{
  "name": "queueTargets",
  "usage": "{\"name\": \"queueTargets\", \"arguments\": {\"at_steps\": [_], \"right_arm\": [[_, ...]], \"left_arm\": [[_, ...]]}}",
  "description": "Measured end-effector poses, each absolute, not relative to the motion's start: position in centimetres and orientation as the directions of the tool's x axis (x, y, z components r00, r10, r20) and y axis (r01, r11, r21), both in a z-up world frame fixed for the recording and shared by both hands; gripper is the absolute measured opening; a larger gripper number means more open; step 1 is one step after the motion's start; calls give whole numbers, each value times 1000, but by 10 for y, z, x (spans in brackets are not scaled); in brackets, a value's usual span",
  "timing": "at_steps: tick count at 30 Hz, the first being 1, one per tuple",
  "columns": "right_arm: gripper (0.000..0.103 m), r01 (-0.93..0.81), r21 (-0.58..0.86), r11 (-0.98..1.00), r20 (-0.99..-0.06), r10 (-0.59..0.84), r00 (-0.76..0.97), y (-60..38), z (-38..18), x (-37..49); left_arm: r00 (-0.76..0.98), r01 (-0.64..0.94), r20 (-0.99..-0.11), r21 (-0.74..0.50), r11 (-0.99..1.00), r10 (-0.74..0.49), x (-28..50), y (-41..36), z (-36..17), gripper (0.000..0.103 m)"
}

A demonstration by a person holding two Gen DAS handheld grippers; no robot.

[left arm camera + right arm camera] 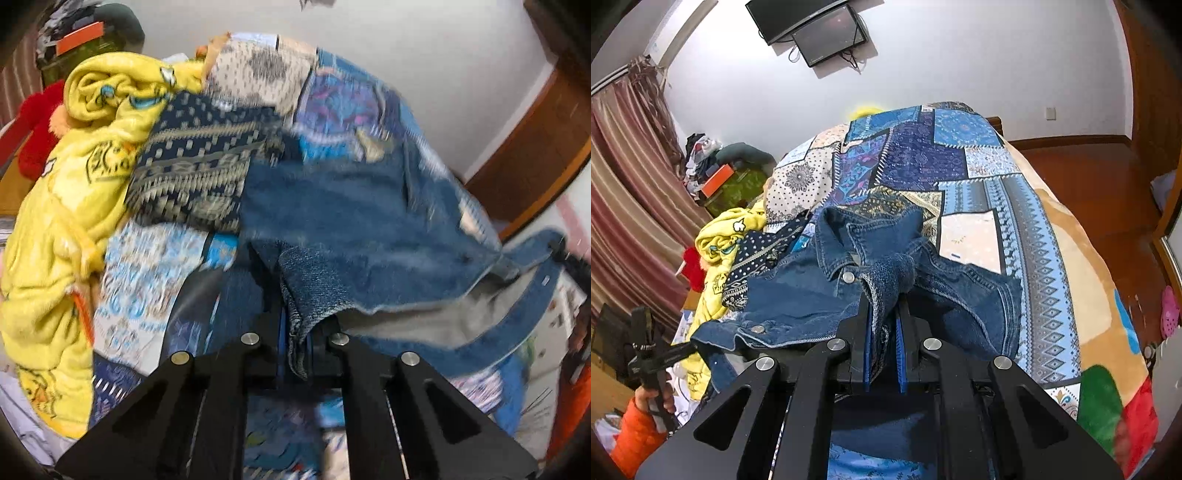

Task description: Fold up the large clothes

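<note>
A blue denim jacket [798,295] lies crumpled on the patchwork bedspread [1027,229], collar and metal buttons facing up. My right gripper [884,302] is shut on a bunched fold of its denim near the middle. In the left wrist view, which is blurred, the denim jacket [351,221] hangs across the frame, and my left gripper [299,325] is shut on a hem edge that runs down between its fingers. The right wrist view also shows the left gripper [657,354] at the far left, held by a hand in an orange sleeve [631,424], at the jacket's left edge.
A yellow fleece garment [62,229] and a dark patterned cloth [199,173] lie heaped left of the jacket, with a red item [37,125] behind them. Striped curtains [631,206] hang at the left, a screen [812,26] is on the wall, and wooden floor [1108,192] lies to the right.
</note>
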State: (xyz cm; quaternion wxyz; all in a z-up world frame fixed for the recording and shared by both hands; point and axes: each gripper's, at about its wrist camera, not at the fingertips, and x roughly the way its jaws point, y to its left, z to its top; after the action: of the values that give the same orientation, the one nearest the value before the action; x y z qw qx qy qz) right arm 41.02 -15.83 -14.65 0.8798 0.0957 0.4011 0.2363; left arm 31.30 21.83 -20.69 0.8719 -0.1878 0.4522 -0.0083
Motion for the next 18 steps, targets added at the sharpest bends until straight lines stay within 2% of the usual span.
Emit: {"name": "queueTargets", "arguments": {"at_steps": [7, 10, 13, 18], "right_arm": [[9, -322, 355, 878, -618, 479, 624, -160, -126, 434], [8, -289, 375, 881, -600, 468, 648, -167, -123, 452], [8, -259, 383, 887, -610, 453, 650, -171, -130, 470], [8, -205, 388, 899, -662, 426, 617, -177, -158, 506]], "left_arm": [[698, -114, -695, -345, 932, -172, 363, 221, -138, 7], [712, -102, -672, -386, 917, -203, 391, 221, -124, 7], [698, -126, -691, -377, 918, -189, 426, 221, -131, 7], [615, -214, -759, -421, 881, -213, 469, 234, -180, 7]]}}
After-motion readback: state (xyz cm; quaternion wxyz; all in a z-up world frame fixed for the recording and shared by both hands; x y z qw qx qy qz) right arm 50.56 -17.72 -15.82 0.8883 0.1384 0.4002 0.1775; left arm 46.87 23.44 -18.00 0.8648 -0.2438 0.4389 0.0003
